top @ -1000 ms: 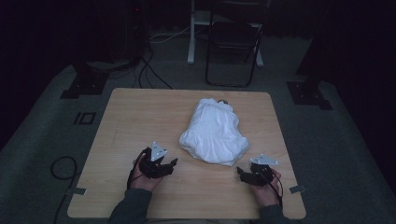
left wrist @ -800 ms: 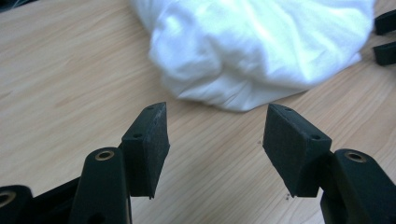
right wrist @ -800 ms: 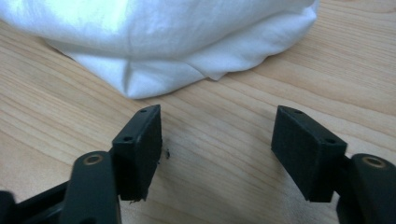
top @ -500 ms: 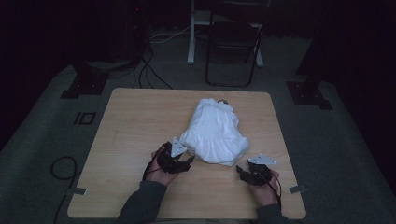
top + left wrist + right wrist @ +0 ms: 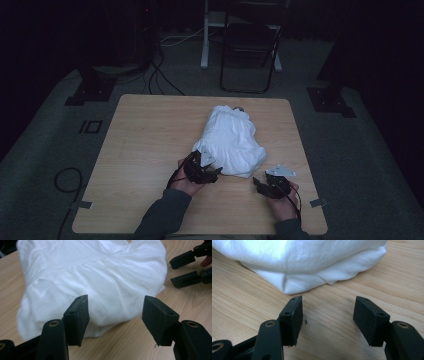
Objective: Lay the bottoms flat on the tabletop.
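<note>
Room: dark, with a grey carpeted floor [image 5: 360,165], a black folding chair [image 5: 248,47] behind the table and black cables [image 5: 160,75] trailing across the floor at the upper left.
Table: a light wooden table [image 5: 145,150] in the middle of the high view (its grain shows plainly in both gripper views).
Garment: a white garment [image 5: 231,142] lies bunched on the far right half of the table, its near hem toward the person; its folds show in the left gripper view [image 5: 95,282] and its lower edge in the right gripper view [image 5: 312,265].
Left gripper: the left gripper [image 5: 203,170] sits at the garment's near left corner, held in the person's hand with a dark sleeve [image 5: 162,215] behind it. Its jaws stand apart and have just been opening a little; in its own view [image 5: 116,315] the cloth's edge lies just ahead of the pads, not pressed by them.
Right gripper: the right gripper [image 5: 270,186] rests near the garment's near right corner, a little apart from the cloth. Its jaws are spread, nothing between them but bare wood [image 5: 328,315], after narrowing somewhat; it also shows at the right edge of the left gripper view [image 5: 190,267].
</note>
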`<state>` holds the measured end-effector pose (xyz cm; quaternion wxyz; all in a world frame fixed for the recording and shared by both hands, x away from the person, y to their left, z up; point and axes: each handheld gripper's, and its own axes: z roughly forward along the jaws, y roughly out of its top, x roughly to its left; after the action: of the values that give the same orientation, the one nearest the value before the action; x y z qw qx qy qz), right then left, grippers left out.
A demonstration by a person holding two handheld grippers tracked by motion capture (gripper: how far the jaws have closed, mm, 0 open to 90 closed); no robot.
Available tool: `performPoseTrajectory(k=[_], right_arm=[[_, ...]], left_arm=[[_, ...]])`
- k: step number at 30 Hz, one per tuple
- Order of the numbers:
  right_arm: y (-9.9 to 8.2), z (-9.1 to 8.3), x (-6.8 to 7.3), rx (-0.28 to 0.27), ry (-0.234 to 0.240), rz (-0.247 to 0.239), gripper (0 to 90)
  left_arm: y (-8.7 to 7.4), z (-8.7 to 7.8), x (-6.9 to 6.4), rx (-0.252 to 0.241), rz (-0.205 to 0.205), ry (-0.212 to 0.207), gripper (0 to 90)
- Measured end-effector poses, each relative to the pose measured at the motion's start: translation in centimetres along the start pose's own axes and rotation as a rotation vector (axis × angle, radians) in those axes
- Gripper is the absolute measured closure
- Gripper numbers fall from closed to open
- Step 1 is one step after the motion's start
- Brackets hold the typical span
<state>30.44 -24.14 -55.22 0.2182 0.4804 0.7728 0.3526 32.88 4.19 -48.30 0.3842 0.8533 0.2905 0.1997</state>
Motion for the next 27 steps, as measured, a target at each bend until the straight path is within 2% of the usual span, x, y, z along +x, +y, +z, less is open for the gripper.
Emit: performPoseTrajectory(k=[6, 7, 9, 17, 21, 23, 27], right_arm=[[0.0, 0.0, -0.1, 0.003, -0.002, 0.000, 39.9], [0.0, -0.1, -0.4, 0.005, -0.009, 0.007, 39.9], [-0.1, -0.2, -0.5, 0.006, -0.014, 0.012, 39.9], [-0.1, -0.2, -0.6, 0.008, -0.018, 0.015, 39.9], [-0.1, -0.2, -0.6, 0.009, -0.018, 0.018, 39.0], [-0.1, -0.2, -0.6, 0.008, -0.018, 0.016, 38.8], [-0.1, -0.2, -0.6, 0.009, -0.017, 0.015, 38.4]], left_arm=[[0.3, 0.8, -0.4, 0.004, 0.007, -0.012, 36.7], [0.7, 1.7, -0.8, 0.011, 0.021, -0.022, 36.1], [0.9, 2.1, -0.9, 0.014, 0.023, -0.024, 35.4], [1.5, 3.1, -1.5, 0.022, 0.050, -0.030, 31.4], [2.4, 4.4, -2.5, 0.021, 0.074, -0.059, 29.3], [2.6, 5.2, -2.7, 0.037, 0.080, -0.056, 28.6], [2.8, 6.4, -2.6, 0.058, 0.072, -0.017, 22.8]])
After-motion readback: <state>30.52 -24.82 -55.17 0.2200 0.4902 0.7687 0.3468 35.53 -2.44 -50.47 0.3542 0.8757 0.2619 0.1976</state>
